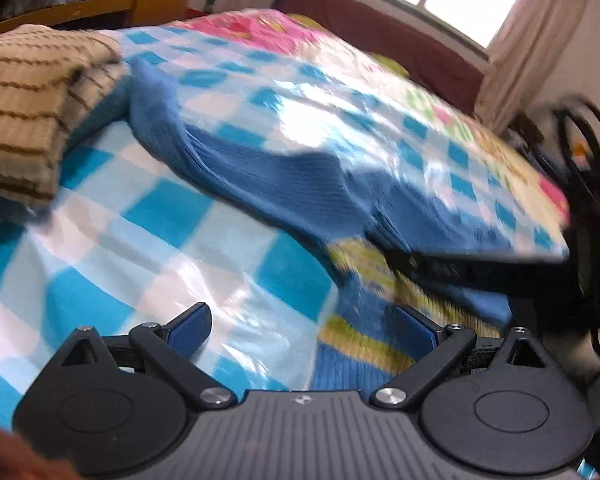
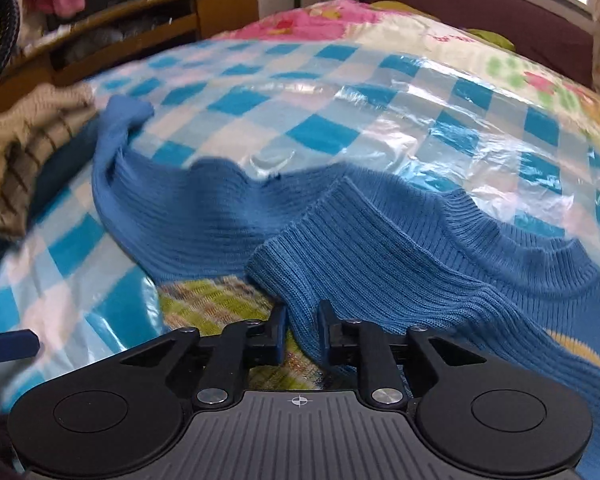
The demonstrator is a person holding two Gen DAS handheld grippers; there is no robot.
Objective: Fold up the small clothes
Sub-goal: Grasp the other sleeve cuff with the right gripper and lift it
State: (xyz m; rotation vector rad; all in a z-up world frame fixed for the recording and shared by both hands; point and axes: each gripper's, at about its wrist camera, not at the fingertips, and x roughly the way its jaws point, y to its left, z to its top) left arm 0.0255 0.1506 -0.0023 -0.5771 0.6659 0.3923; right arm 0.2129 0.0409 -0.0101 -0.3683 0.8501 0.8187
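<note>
A blue ribbed knit sweater (image 2: 380,248) lies spread on the bed, one sleeve stretched toward the far left; it also shows in the left wrist view (image 1: 284,184). My right gripper (image 2: 302,338) is shut on a fold of the blue sweater near its lower edge, beside a yellow-green striped part (image 2: 212,300). My left gripper (image 1: 304,326) is open and empty, its fingers wide apart above the checked cover, short of the sweater. The right gripper's black body (image 1: 460,268) shows in the left wrist view on the sweater.
A blue-and-white checked bed cover under clear plastic (image 2: 340,92) fills the bed. A beige brown-striped knit garment (image 1: 32,100) is piled at the left. A wooden shelf unit (image 2: 160,12) stands behind, and a dark red headboard (image 2: 500,4) under the window.
</note>
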